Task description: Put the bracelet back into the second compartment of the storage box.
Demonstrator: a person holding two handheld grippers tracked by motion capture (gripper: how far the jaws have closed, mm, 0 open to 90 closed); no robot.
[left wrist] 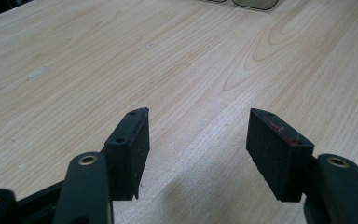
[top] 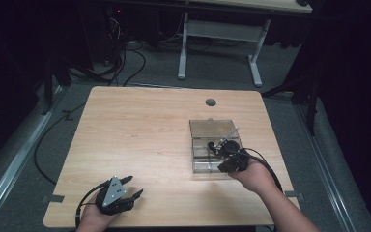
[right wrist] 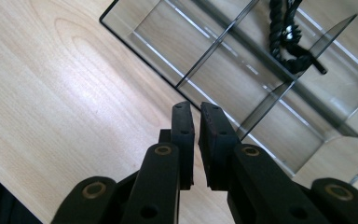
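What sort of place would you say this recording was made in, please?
Probably a lab or workshop set up for recording. A light wooden table stands on grey carpet with cables trailing across the floor, dark curtains hang around it, and a second desk stands behind. A clear compartment box sits on the table.

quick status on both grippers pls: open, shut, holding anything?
Left gripper: open, nothing between the jaws, over the bare table.
Right gripper: nearly shut, holding nothing, at the clear divided box.
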